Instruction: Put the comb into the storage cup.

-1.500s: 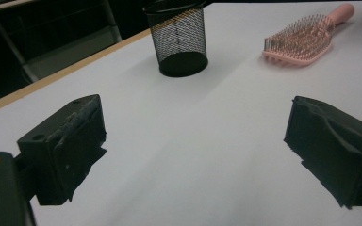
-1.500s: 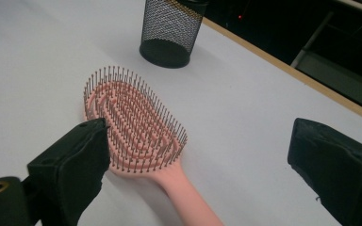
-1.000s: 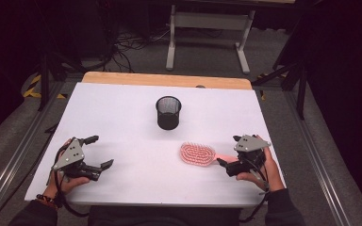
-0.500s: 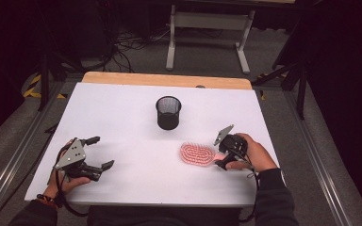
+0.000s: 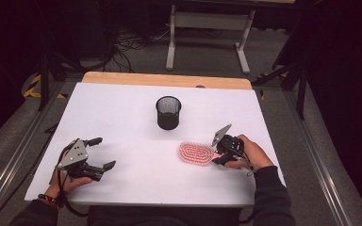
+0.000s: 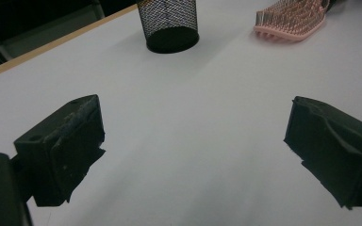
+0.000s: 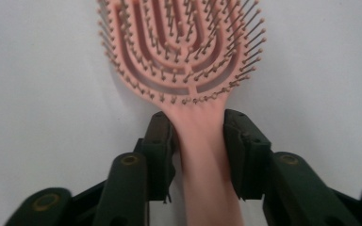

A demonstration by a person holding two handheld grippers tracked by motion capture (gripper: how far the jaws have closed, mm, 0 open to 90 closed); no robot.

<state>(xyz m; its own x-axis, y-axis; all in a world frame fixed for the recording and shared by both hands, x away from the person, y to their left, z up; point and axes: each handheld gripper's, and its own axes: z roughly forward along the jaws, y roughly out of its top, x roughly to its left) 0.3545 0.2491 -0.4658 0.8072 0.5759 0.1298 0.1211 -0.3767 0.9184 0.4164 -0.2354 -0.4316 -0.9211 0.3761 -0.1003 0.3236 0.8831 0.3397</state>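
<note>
While lying bristles-up, pink hairbrush (image 7: 184,61), handle clamped by right gripper (image 7: 200,141)

Looks like lab or recording studio to me. White desk (image 5: 122,117) with wooden far edge, metal rails (image 5: 9,165) along both sides, dark surroundings. Cable tangle (image 5: 132,40) on grey carpeted floor (image 5: 207,52), grey metal stand legs (image 5: 172,42) behind. I see nothing domestic.
</note>
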